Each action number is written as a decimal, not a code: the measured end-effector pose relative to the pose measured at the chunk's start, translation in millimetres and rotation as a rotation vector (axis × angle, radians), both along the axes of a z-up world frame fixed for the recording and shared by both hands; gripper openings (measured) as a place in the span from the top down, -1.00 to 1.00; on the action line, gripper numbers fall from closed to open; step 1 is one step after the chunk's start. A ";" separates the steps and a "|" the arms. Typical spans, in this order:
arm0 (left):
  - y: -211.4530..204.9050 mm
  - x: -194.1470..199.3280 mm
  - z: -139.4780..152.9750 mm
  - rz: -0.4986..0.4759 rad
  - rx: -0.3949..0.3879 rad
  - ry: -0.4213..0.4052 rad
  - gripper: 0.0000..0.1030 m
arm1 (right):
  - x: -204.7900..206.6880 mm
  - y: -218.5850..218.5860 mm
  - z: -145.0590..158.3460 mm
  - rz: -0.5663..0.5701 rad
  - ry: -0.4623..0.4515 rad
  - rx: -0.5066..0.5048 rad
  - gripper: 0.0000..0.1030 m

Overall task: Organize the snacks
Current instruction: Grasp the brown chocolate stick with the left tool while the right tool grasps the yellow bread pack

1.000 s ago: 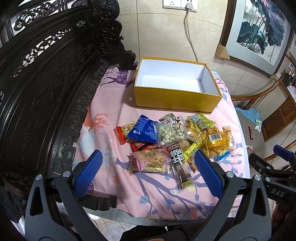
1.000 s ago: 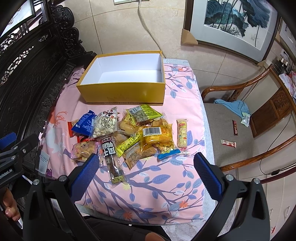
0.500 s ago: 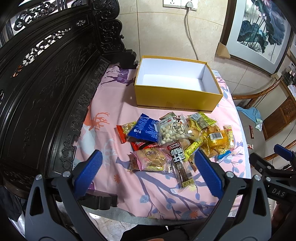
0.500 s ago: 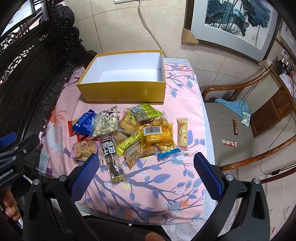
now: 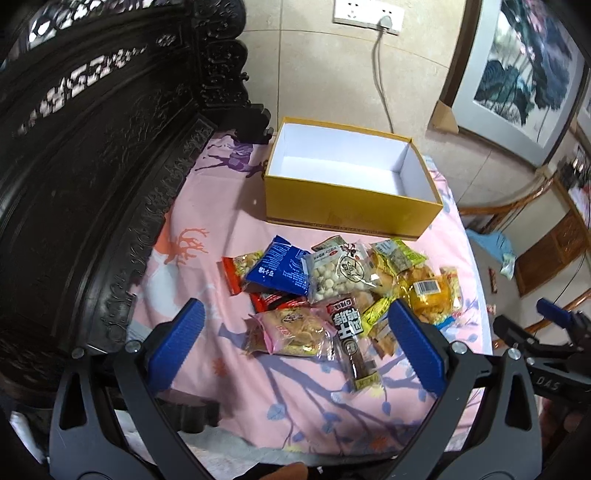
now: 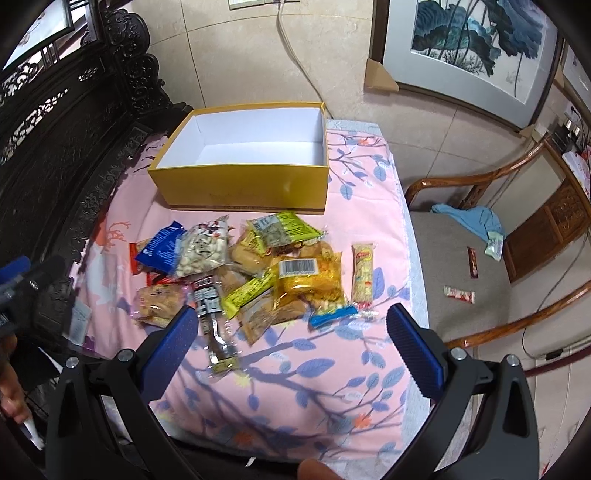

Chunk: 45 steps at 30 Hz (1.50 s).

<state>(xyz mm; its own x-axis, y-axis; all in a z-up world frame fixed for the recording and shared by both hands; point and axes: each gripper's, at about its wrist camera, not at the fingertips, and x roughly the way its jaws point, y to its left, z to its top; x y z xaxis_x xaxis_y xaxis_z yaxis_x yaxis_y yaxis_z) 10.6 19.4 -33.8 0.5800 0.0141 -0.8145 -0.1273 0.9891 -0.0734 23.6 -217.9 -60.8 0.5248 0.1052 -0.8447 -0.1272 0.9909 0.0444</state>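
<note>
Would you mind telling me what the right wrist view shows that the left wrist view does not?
Only the right wrist view shows the whole wooden chair, with a small pink wrapper on its seat. Only the left wrist view shows the wall socket. Both show the empty yellow box and the snack pile on the pink cloth, with both grippers open.

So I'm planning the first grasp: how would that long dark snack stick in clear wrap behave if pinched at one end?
The long dark snack stick in clear wrap looks thin and narrow, so probably light. Its glossy film suggests it could slip between the pads. Its upper end lies among the other packets, so lifting may nudge the pink-wrapped pastry packet beside it.
</note>
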 end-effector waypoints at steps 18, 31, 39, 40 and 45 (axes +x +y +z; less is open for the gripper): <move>-4.2 -12.0 -98.0 0.025 -0.052 0.069 -0.96 | 88.0 2.9 -114.5 0.801 -0.042 -0.224 -0.55; -31.7 -15.3 -132.9 0.121 -0.071 0.141 -0.96 | 113.9 25.8 -156.1 1.255 0.081 -0.273 -0.07; -56.2 -2.5 -157.0 0.135 -0.093 0.177 -0.96 | 122.2 20.6 -156.0 1.191 0.142 -0.157 0.30; -59.5 0.3 -159.9 0.130 -0.095 0.177 -0.96 | 124.2 17.1 -152.2 1.146 0.154 -0.109 0.31; -80.2 21.8 -182.2 0.160 -0.096 0.212 -0.96 | 122.9 -1.7 -136.8 0.939 0.165 0.056 0.31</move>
<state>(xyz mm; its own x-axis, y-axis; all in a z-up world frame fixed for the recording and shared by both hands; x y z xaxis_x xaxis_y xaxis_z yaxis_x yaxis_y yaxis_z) 32.5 -60.8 -216.1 0.3930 0.0090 -0.9195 -0.3036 0.9452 -0.1205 146.5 -219.6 -197.6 0.0806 0.4656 -0.8813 -0.8571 0.4836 0.1771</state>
